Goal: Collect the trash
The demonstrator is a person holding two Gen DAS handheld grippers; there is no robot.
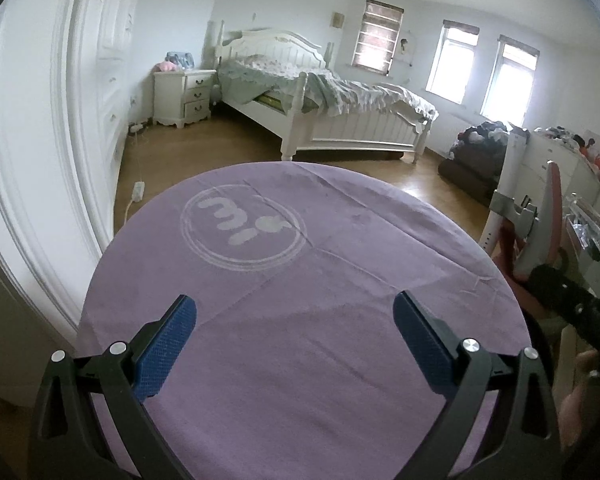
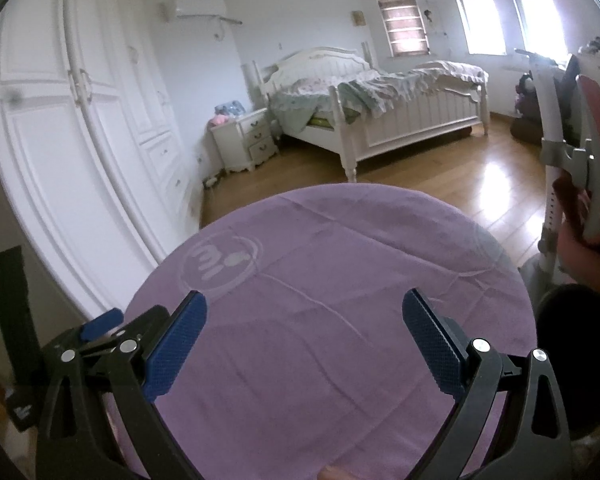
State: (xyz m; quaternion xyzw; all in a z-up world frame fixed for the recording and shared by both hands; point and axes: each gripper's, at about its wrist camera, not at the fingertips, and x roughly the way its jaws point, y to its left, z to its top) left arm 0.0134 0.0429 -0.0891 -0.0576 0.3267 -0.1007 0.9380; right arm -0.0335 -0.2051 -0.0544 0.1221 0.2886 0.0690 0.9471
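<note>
No trash visible on purple-clothed desk [image 1: 300, 320] — left hand-held gripper [image 1: 296, 342] and right hand-held gripper [image 2: 304, 344] both wide open, empty; likely not begun.

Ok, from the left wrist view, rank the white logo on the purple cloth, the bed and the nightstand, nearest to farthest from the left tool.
1. White logo: on the purple cloth, just ahead of the open left tool, slightly left.
2. Bed: across the wood floor, ahead and right.
3. Nightstand: against the far wall, left of the bed's headboard.
</note>
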